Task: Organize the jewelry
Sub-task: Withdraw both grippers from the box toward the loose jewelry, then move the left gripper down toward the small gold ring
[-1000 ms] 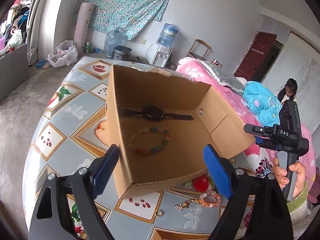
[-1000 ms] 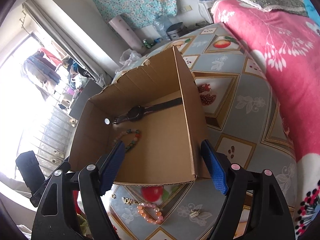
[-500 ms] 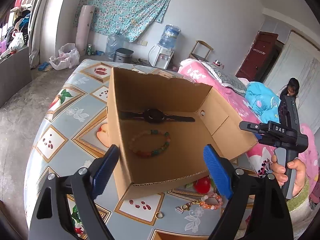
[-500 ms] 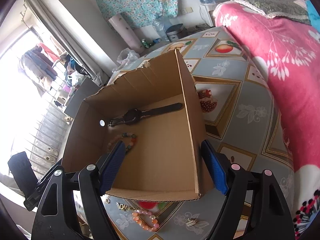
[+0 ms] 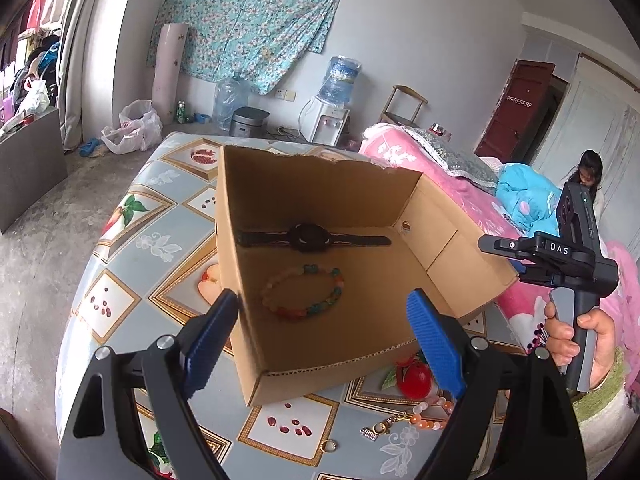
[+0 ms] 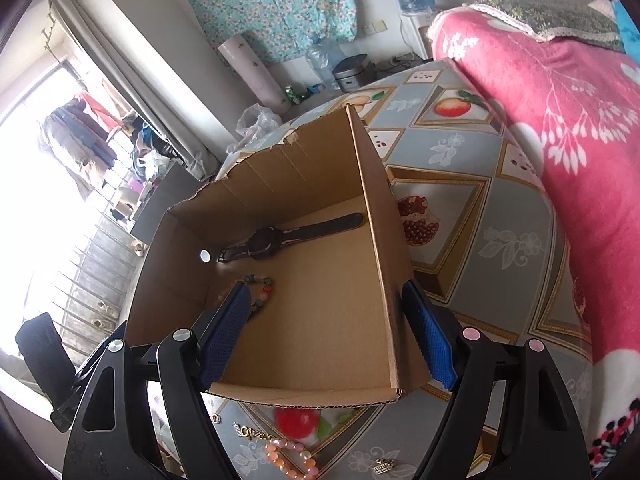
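Note:
An open cardboard box (image 5: 320,352) stands on the fruit-patterned table (image 5: 120,300). Inside it lie a black watch (image 5: 308,238) and a multicoloured bead bracelet (image 5: 306,294). In front of the box, on the cloth, lie a pink bead bracelet (image 5: 430,416), a small silver charm (image 5: 370,435) and a gold ring (image 5: 329,446). My left gripper (image 5: 326,336) hovers open over the box's near corner. My right gripper (image 6: 326,324) is open too, above the box (image 6: 312,320), with the watch (image 6: 276,240) beyond it. The pink bracelet (image 6: 288,456) and a gold chain piece (image 6: 252,434) lie below.
A bed with a pink blanket (image 6: 560,120) runs along the table's right side. A hand (image 5: 584,336) holds the right gripper's handle at the right edge. A person (image 5: 586,172) sits far back right. Bottles, a water dispenser (image 5: 332,116) and bags stand by the wall.
The box sits slightly lower in the right wrist view. Both grippers stay open, and nothing was picked up or let go.

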Motion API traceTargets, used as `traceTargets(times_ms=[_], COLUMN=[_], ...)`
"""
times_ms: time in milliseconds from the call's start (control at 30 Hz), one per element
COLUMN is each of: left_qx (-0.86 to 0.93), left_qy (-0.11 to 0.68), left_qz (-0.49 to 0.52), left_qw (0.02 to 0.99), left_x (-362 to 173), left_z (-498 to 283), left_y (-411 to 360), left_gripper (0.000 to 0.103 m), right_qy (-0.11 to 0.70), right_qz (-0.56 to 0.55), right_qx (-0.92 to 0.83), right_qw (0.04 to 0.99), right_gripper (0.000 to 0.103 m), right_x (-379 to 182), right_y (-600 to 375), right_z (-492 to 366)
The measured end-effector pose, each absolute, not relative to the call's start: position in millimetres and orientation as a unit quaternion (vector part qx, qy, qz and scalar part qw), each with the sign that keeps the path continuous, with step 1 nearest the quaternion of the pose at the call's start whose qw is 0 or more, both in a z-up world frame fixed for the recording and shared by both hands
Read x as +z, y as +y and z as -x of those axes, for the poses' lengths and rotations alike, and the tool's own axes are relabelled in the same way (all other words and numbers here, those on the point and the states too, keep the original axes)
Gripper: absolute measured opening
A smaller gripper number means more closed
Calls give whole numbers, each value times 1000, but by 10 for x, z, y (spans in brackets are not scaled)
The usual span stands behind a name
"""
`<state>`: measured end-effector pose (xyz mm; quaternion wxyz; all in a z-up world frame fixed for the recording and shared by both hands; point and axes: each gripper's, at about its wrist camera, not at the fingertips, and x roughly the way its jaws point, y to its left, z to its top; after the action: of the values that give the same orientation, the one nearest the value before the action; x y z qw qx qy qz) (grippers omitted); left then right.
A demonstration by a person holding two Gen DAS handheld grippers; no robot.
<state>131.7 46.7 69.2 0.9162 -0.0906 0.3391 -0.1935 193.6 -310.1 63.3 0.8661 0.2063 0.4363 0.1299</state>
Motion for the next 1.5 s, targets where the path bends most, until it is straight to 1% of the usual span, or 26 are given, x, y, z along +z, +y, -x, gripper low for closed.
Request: traceTargets(times_ms=[33, 167, 233, 300, 433, 567, 667, 767, 867, 1067, 1267, 1500], left_qx=[-190, -173, -169, -165, -163, -161, -147, -136, -125, -101, -99, -107], left_qy=[329, 312, 301, 290, 289, 324, 366, 405, 431, 472, 468, 477], left_qz=[88, 88, 93, 94, 87, 53, 24, 6, -25, -59, -61, -68], left_qw=[921, 930, 934, 938, 939, 931, 919, 904, 893, 874, 876, 870], left_x=[709, 787, 828, 847, 786, 563, 323, 61, -124, -370, -413, -425], left_z=[-1281, -1117, -996, -856, -580, -354, -234, -167, -163, -230, -213, -231], left_y=[479, 554, 611, 645, 694, 580, 444, 319, 182, 59, 55, 36], left_gripper=[85, 85, 86, 90, 94, 97, 97, 97, 97, 97, 98, 98], right_qy=[433, 410, 392, 373, 359, 375, 392, 414, 450, 470, 479, 482], right_qz=[-211, -217, -206, -176, -111, -44, 18, 50, 42, 28, 41, 49], right_qx=[129, 112, 105, 96, 82, 70, 60, 55, 64, 54, 49, 70], right_qw=[867, 879, 890, 906, 923, 923, 918, 907, 890, 880, 875, 872], right_gripper=[75, 75, 76, 84, 90, 95, 95, 95, 95, 95, 95, 95], right_x=[631, 716, 807, 902, 965, 858, 680, 411, 183, -70, -242, -265], right_y=[-3113, -3182, -3174, -3131, -2978, -2788, -2603, -2502, -2499, -2552, -2498, -2498], right_z=[-1916, -1701, -1524, -1305, -906, -583, -320, -168, -180, -267, -274, -297])
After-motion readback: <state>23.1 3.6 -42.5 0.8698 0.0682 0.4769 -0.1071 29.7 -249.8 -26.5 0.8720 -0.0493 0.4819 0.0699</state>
